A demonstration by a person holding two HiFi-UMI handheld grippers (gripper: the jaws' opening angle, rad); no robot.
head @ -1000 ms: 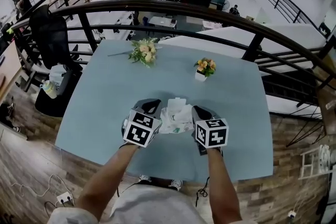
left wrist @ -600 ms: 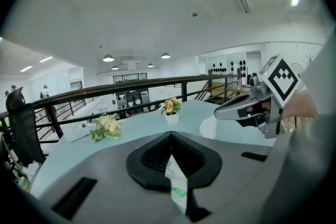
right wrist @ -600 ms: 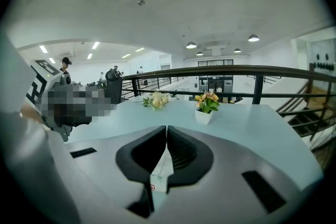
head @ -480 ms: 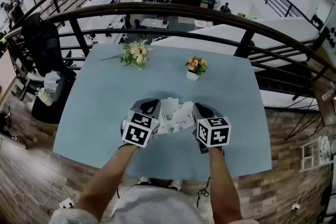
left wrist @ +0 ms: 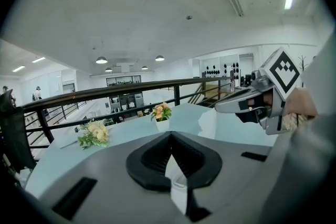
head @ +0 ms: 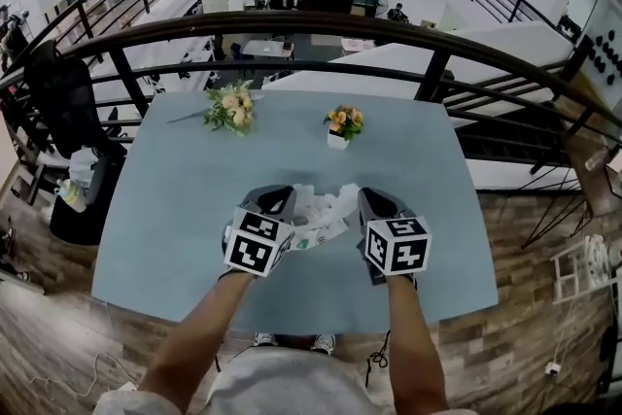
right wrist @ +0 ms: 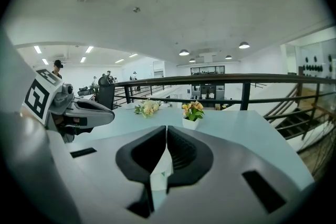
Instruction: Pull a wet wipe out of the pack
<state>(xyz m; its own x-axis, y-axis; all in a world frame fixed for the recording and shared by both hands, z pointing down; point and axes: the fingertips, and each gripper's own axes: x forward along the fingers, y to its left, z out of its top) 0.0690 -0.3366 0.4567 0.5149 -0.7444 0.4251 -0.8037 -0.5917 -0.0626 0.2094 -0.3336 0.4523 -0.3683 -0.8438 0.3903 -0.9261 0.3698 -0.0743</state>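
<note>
Head view shows our left tool [head: 281,205] clenched on the wipe pack [head: 307,233] and our right tool [head: 368,204] clenched on the wet wipe [head: 340,202], which stretches leftward from it to the pack.

Grey moulded left gripper [head: 281,201] and right gripper [head: 372,202], black ribbed jaw pads. White marker cube [head: 258,241] with black squares on each. Forearms unsleeved. Light grey garment [head: 282,386] on torso.

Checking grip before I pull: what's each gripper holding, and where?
Both are shut on the white wipe bundle: left gripper on its left edge, right gripper on its right. Pack or wipe: unclear.
</note>
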